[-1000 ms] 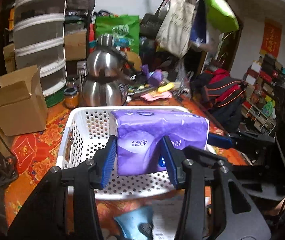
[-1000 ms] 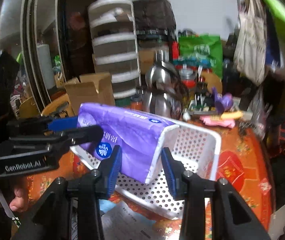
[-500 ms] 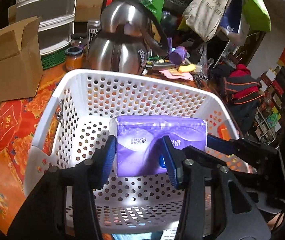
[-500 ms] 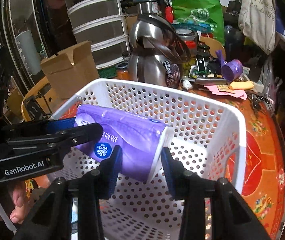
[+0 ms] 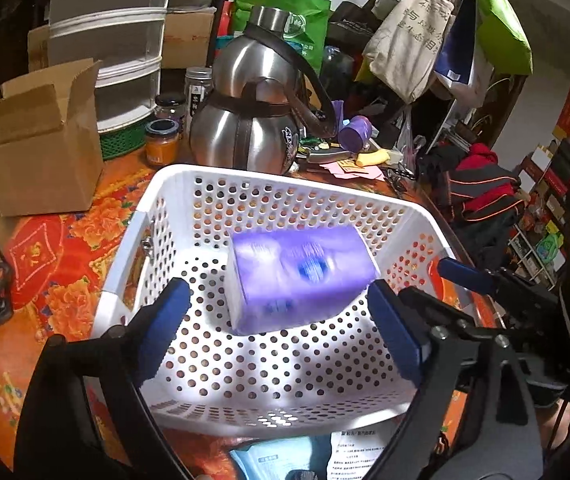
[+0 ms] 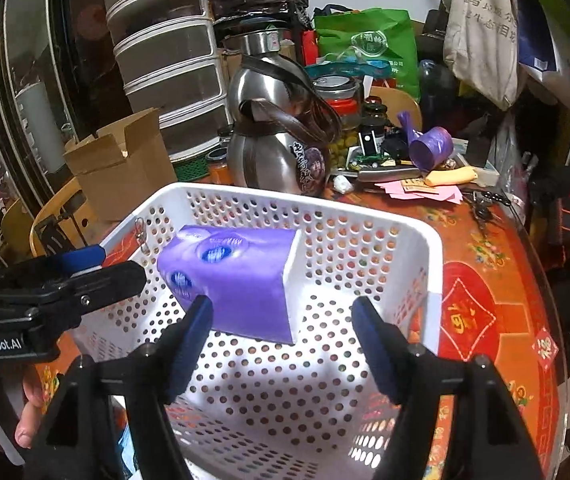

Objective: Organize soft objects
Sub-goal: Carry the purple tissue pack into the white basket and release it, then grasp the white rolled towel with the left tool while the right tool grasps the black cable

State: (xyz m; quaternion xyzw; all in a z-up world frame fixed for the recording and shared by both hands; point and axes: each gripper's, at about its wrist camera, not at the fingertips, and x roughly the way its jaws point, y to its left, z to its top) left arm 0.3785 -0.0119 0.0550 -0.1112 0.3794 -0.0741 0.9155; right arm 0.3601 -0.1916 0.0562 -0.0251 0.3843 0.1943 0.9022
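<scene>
A purple tissue pack [image 5: 299, 278] sits inside the white perforated basket [image 5: 205, 178], blurred as if dropping onto its floor. My left gripper [image 5: 277, 320] hangs over the basket's near side, its jaws opening wide, and the blue pads stand clear of the pack on both sides. In the right wrist view the same tissue pack [image 6: 233, 280] lies toward the left of the basket [image 6: 313, 206]. My right gripper [image 6: 281, 344] is just in front of it with jaws opening, no pad touching it. The left gripper's finger [image 6: 69, 280] reaches in from the left.
A steel kettle [image 5: 253, 120] stands right behind the basket, with jars [image 5: 161, 140] and a cardboard box [image 5: 37, 136] to the left. Stacked plastic drawers [image 5: 105, 40] rise behind. A purple cup [image 6: 431, 148], papers and hanging bags [image 5: 413, 36] crowd the back right. Printed sheets [image 5: 349, 452] lie below the basket.
Both grippers have opened and let go of the tissue pack, which has dropped into the basket. Both hands came lower and nearer the basket.
</scene>
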